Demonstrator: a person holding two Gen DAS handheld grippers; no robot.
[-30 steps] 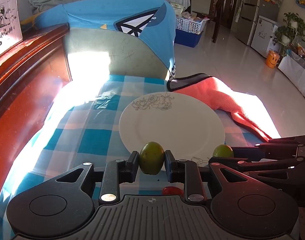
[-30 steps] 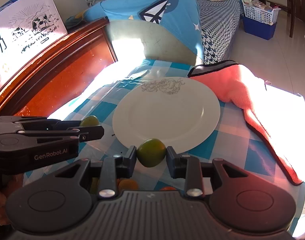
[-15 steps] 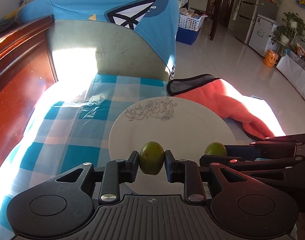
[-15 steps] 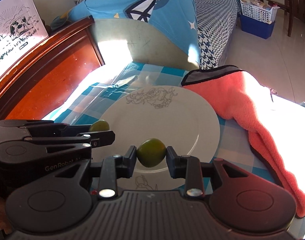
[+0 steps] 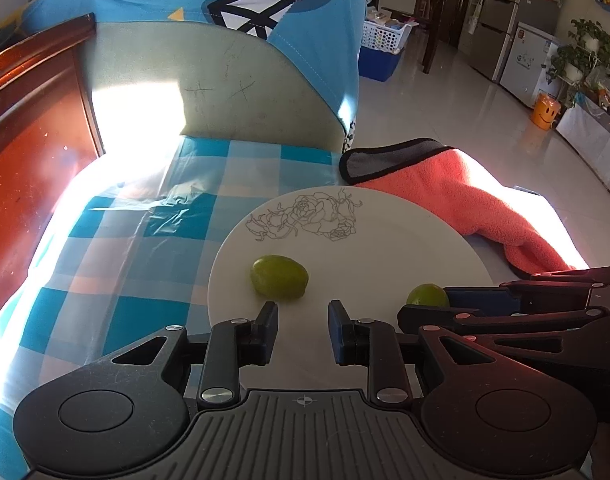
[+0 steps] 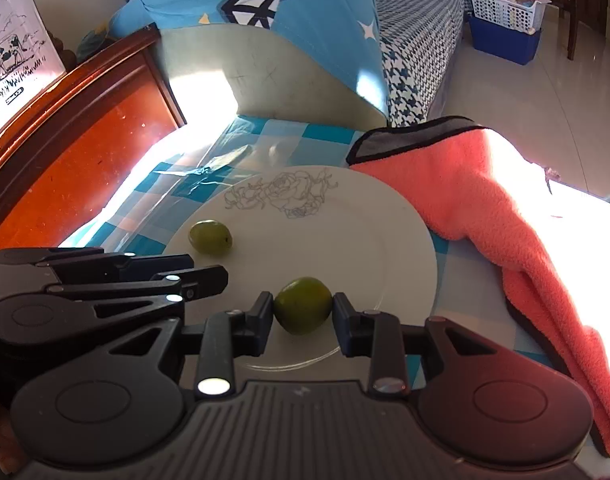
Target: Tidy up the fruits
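A white plate (image 5: 377, 248) with a rose drawing lies on the blue checked cloth. A green fruit (image 5: 279, 278) lies loose on the plate, just ahead of my open, empty left gripper (image 5: 302, 316). It also shows in the right wrist view (image 6: 210, 237), beyond the left gripper's fingers (image 6: 201, 276). A second green fruit (image 6: 303, 305) sits between the fingers of my right gripper (image 6: 304, 312), low over the plate's near part (image 6: 385, 240); the right finger stands slightly off it. From the left wrist view this fruit (image 5: 427, 296) peeks out beside the right gripper's fingers (image 5: 485, 300).
An orange towel (image 5: 465, 204) lies right of the plate and hangs off the table's edge. A red-brown wooden board (image 6: 77, 160) stands along the left. A blue-draped seat back (image 5: 225, 92) stands behind the table. Open floor lies to the right.
My left gripper has opened and let its green fruit down onto the plate. Both grippers moved forward over the plate. The right gripper's jaws look a little wider around its fruit.
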